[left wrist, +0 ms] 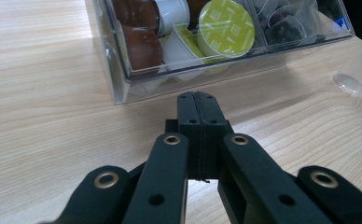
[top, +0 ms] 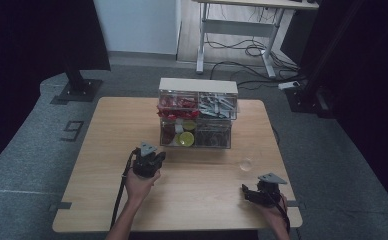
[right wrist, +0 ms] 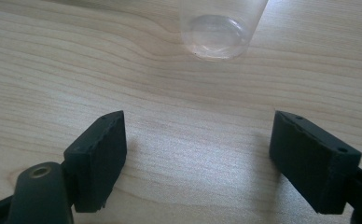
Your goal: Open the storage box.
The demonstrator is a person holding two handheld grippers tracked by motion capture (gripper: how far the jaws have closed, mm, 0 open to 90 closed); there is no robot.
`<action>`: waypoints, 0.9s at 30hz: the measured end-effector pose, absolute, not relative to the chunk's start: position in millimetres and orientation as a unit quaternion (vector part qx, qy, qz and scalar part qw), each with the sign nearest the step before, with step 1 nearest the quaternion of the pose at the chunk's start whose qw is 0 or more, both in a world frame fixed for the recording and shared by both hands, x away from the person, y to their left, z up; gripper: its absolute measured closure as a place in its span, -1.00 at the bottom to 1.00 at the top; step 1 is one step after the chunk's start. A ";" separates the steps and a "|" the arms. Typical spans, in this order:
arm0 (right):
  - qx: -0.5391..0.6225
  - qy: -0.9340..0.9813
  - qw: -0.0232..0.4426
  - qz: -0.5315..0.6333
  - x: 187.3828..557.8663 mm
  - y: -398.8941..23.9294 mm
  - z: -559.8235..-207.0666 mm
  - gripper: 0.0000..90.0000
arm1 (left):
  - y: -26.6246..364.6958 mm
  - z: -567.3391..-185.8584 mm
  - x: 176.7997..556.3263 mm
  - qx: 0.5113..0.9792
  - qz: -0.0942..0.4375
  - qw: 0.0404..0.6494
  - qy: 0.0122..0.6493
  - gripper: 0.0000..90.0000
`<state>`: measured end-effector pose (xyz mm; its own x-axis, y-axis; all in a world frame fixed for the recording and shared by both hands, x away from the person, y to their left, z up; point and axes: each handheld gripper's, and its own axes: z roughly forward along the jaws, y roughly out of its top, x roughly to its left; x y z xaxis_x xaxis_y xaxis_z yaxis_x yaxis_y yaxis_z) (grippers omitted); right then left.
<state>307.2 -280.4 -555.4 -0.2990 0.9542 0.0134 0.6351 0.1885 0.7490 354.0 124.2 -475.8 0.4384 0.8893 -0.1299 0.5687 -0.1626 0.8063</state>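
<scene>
2 grippers: left gripper [left wrist: 200, 100] jaws pressed together near capsule box [left wrist: 123, 88], right gripper [right wrist: 198, 149] jaws wide before clear cup [right wrist: 219, 28].

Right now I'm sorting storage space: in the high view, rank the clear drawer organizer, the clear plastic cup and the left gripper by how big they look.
1. Clear drawer organizer, plainly the largest.
2. Left gripper, much smaller; it sits nearer the camera, which may flatter it.
3. Clear plastic cup, the smallest.

Matt wood table [top: 107, 165], clear plastic cup [right wrist: 219, 28]
</scene>
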 end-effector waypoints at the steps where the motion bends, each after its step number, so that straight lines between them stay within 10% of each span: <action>1: 0.542 0.733 0.238 0.335 307.2 -280.3 -555.4 -0.58 | 123.1 -476.1 355.3 0.738 0.190 0.419 0.494 1.00; 27: 0.544 0.732 0.239 0.334 307.3 -280.0 -555.4 -0.57 | 106.5 -491.2 389.5 0.746 0.154 0.409 0.503 1.00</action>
<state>307.3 -280.0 -555.4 -0.2953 0.9553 0.0140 0.6362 0.1857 0.7488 389.5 106.5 -491.2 0.4471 0.8760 -0.1809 0.6243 -0.1608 0.7644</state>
